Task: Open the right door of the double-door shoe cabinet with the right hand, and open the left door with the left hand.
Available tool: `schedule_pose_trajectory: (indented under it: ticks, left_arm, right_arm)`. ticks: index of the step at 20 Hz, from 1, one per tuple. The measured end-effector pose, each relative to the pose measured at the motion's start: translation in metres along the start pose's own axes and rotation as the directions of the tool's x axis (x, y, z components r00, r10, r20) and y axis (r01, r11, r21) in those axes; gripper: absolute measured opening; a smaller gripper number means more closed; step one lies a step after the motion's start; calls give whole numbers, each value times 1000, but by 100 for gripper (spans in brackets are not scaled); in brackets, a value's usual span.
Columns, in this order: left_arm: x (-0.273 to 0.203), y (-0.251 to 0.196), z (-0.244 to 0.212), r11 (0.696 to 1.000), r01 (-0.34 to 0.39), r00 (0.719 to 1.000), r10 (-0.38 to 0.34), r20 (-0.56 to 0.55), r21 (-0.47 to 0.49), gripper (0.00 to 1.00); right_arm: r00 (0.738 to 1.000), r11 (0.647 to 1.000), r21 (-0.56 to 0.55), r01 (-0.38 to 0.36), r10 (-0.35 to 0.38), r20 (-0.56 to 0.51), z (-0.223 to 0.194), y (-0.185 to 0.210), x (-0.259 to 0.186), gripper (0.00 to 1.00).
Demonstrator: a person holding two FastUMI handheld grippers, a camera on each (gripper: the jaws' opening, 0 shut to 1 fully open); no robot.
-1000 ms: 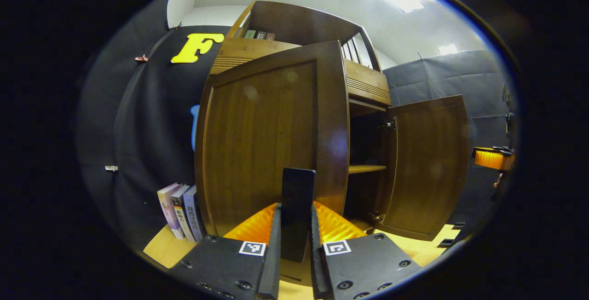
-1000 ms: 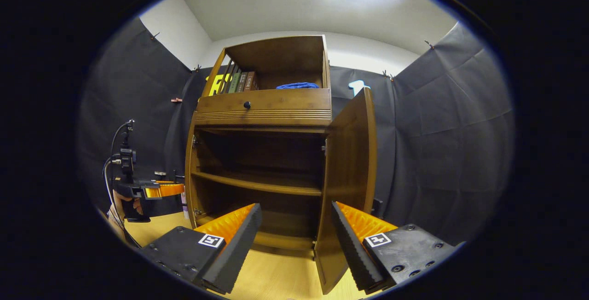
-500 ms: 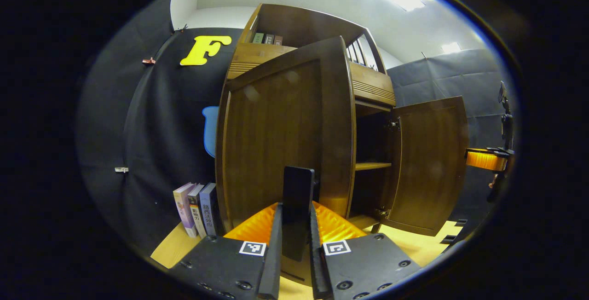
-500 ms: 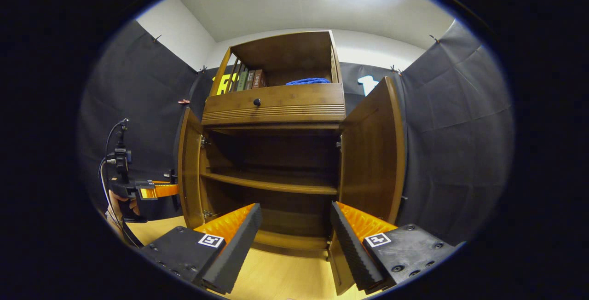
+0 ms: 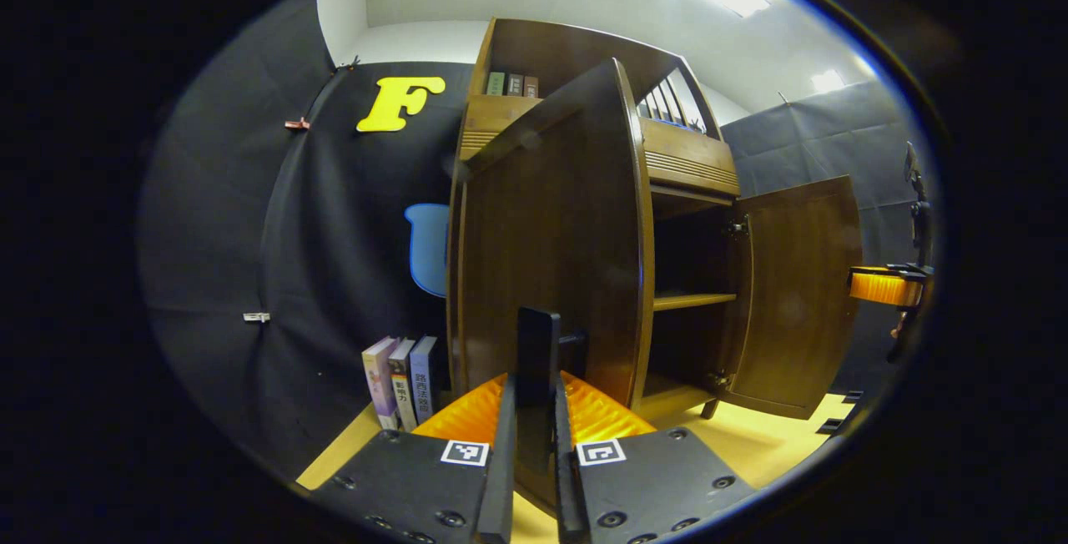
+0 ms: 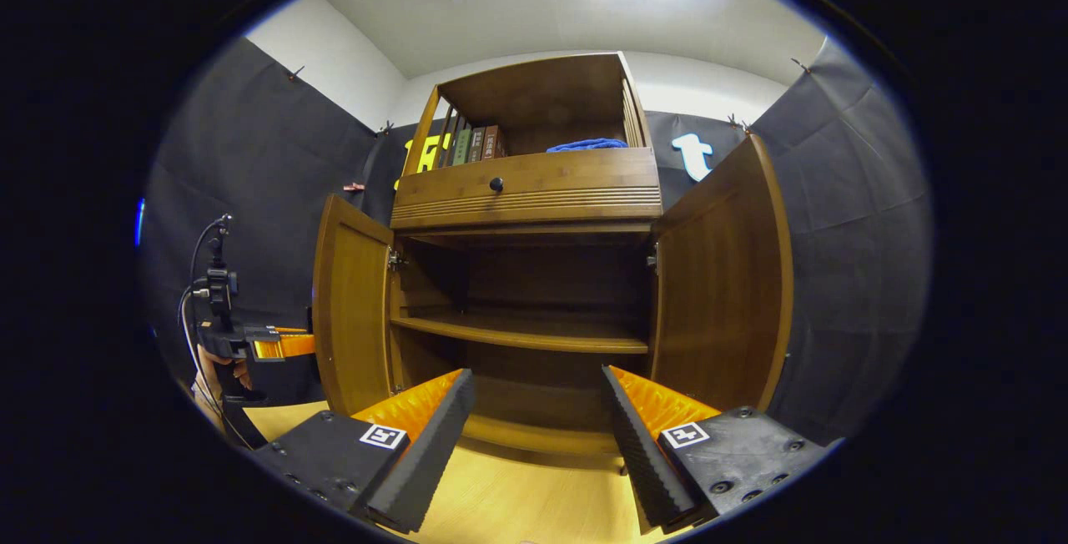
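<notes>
Left gripper (image 5: 534,410) clamped on upright handle (image 5: 536,360) of left door (image 5: 551,244); right gripper (image 6: 534,427) released.

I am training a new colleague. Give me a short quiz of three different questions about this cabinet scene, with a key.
1. True or false: the right tool is shut on the right door.
2. Which thing do the left tool's fingers press? A) the drawer knob B) the left door's handle C) a book
3. Fill in: on the top shelf, beside the books, lies a ____ cloth.

Key: 1 false, it is open and apart from the door; 2 B; 3 blue.
</notes>
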State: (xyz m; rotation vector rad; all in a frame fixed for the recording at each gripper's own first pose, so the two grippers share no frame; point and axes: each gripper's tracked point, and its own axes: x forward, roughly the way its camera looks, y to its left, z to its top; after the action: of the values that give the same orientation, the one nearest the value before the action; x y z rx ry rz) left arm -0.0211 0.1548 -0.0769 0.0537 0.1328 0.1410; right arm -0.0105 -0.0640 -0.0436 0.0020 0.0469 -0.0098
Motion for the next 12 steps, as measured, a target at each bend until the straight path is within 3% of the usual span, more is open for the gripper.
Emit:
schedule_pose_trajectory:
  ticks: [7, 11, 12]
  left_arm:
    - [-14, 24, 1, 998, -69, 998, 69, -4, 12, 21]
    - [-28, 47, 8, 987, -159, 987, 159, 16, 17, 23]
    - [-32, 53, 10, 982, -189, 982, 189, 22, 28, 19]
  right_arm:
    - [999, 1000, -9, -29, 29, -13, -4, 16, 6, 95]
    - [999, 999, -6, -39, 39, -11, -3, 21, 7, 95]
    - [999, 999, -4, -44, 44, -11, -2, 23, 7, 95]
